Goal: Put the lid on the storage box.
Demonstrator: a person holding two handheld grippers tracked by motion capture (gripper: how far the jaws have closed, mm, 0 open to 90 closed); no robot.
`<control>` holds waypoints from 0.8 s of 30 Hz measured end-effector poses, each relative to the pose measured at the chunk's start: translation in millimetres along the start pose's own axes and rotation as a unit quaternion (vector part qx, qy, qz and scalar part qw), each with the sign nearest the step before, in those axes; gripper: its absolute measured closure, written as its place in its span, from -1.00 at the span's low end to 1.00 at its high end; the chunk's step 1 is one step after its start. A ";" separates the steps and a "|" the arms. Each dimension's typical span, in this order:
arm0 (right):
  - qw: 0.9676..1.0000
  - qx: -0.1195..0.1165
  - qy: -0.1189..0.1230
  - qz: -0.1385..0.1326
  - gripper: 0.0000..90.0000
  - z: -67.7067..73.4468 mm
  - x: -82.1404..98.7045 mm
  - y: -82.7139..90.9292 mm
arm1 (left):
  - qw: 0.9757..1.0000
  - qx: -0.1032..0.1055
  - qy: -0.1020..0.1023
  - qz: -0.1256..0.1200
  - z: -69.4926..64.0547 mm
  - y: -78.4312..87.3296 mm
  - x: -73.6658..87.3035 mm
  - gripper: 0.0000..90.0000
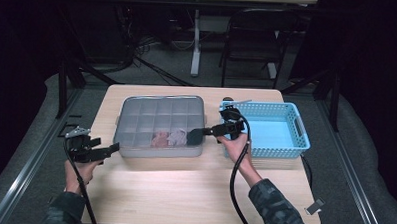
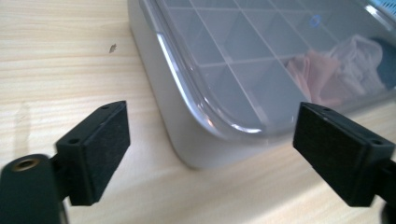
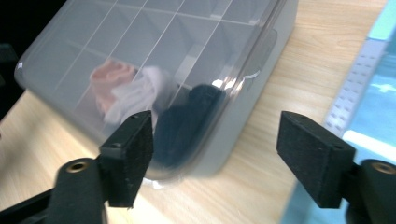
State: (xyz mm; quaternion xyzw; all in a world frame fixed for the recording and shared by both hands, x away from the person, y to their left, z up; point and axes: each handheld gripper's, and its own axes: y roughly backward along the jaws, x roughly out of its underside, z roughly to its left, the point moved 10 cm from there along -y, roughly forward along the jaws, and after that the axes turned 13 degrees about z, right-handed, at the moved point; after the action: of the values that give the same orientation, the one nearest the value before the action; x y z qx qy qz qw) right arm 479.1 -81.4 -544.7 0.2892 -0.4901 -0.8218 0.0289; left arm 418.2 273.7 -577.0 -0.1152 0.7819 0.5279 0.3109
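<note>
Standing on grey carpet, wooden table [image 1: 183,191] bears box [image 1: 159,110].

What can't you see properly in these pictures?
- Clear lid of the grey box: glare and blur in both gripper views hide whether it is latched.
- Pink, white and dark cloth bundles: what they are stays unclear through the lid.
- Blue basket: cut off at the edge in the right gripper view.
- Small dark thing behind the basket: too small in the high view.

Camouflage sleeves [image 1: 276,205], black cabled hand-held grippers
</note>
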 end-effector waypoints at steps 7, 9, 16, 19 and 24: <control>0.999 0.020 0.045 0.008 -0.68 -0.4 30.7 25.6 | 0.999 -0.015 -0.027 0.012 -17.5 8.3 15.0 -0.93; 0.998 0.022 0.059 0.010 -0.68 -2.7 43.2 32.0 | 0.999 -0.016 -0.034 0.017 -23.6 10.0 19.4 -0.97; 0.996 0.046 0.068 0.024 -0.78 -19.5 88.8 47.1 | 0.998 -0.021 -0.060 0.026 -46.5 11.8 32.6 -0.99; 0.996 0.055 0.069 0.030 -0.82 -26.7 104.1 52.0 | 0.997 -0.021 -0.070 0.031 -54.5 10.2 36.6 -0.99; 0.993 0.085 0.066 0.041 -0.93 -46.4 132.5 62.3 | 0.997 -0.019 -0.066 0.036 -62.2 8.3 46.3 -0.99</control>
State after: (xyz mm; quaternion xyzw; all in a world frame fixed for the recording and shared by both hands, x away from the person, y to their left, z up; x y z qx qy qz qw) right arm 377.6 -194.1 -569.1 0.3236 -0.5664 -0.7546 0.0705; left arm 355.2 228.2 -583.4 -0.0574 0.7528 0.5605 0.3404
